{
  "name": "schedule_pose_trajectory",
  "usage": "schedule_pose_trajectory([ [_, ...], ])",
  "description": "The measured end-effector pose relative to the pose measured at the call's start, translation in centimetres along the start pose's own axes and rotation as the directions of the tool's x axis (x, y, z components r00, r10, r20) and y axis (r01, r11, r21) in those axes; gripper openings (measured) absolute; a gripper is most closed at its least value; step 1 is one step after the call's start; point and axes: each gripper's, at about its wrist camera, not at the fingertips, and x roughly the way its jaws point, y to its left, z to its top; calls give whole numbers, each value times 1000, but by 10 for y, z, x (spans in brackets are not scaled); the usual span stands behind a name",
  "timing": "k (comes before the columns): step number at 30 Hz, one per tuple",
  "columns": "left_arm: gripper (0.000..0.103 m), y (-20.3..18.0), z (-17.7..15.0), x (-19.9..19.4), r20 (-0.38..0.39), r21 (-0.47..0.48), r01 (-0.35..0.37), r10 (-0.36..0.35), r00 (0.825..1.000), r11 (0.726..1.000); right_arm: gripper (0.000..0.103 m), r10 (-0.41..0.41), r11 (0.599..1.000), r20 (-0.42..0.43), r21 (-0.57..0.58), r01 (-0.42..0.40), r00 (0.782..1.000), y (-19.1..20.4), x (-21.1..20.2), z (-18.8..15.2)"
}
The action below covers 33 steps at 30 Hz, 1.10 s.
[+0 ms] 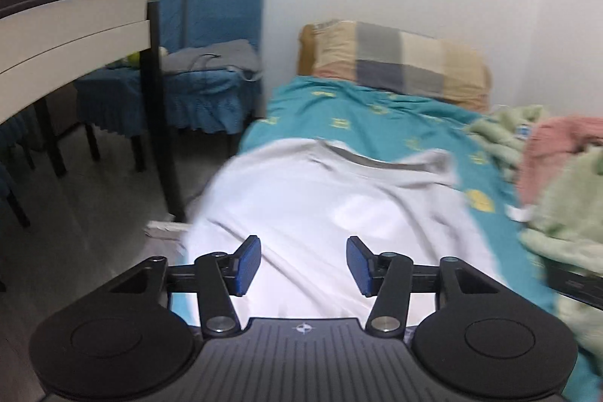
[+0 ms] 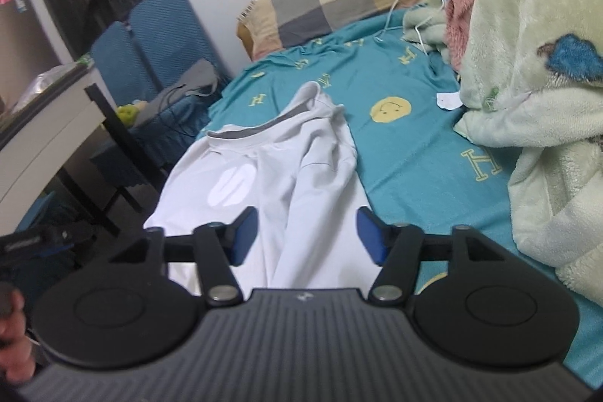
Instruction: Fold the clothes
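Observation:
A white T-shirt (image 1: 320, 210) with a grey collar lies on the teal bedsheet (image 1: 377, 115), collar toward the pillow, one side folded inward. It also shows in the right wrist view (image 2: 286, 168). My left gripper (image 1: 303, 264) is open and empty, above the shirt's lower part. My right gripper (image 2: 307, 236) is open and empty, above the shirt's lower part, near its right edge. The left gripper (image 2: 45, 236) shows at the left edge of the right wrist view.
A checked pillow (image 1: 395, 63) lies at the head of the bed. A pile of green and pink fleece blankets (image 2: 527, 100) fills the bed's right side. A white cable (image 2: 410, 6) lies near it. A blue chair (image 1: 203, 55) and a table (image 1: 75, 21) stand left.

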Motion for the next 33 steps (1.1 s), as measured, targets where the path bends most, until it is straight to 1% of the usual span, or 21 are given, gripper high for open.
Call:
schedule_pose_trajectory([
  [1,56,-8,-6,-6,2,-6,27,-27,1000,1000,24,8,1000,7,-3,-8,1000,0,-3,-1],
  [2,56,-16,-13,-9,1,0,49,-49,999,999,3,17,1000,15,-8,-17,1000,1,-6,-2],
  [3,56,-21,-20,-10,0,16,62,-62,998,998,7,17,1000,25,-12,-16,1000,1,-9,-3],
  [6,56,-28,-34,-9,-20,34,57,-56,998,998,7,23,1000,32,-12,-23,999,4,-13,-2],
  [9,56,-7,-33,4,-6,26,58,-58,998,998,7,22,1000,10,-17,-22,1000,11,5,10],
  [11,56,7,-27,15,0,10,59,-59,998,998,7,-7,999,-22,-36,6,1000,20,44,20],
  [14,56,34,-15,42,3,-32,72,-71,997,997,7,-52,997,-69,-65,47,996,32,104,34],
  [18,56,56,-13,67,8,-72,55,-55,998,996,7,-112,989,-128,-107,99,985,48,184,54],
  [20,56,65,-17,82,-21,-89,31,-33,999,996,7,-143,984,-157,-129,124,977,56,223,64],
  [22,56,72,-22,99,-60,-131,51,-59,996,990,7,-175,978,-178,-148,149,968,62,261,74],
  [24,56,78,-25,115,-92,-168,78,-94,991,983,7,-209,971,-155,-148,186,966,58,284,81],
  [28,56,79,-33,136,-122,-154,78,-97,988,985,7,-272,956,-108,-143,256,956,48,327,95],
  [32,56,79,-38,145,-137,-153,68,-89,987,986,6,-281,955,-48,-109,275,959,31,339,115],
  [33,56,77,-38,146,-140,-149,63,-84,987,987,6,-273,957,-27,-112,269,962,30,332,118],
])
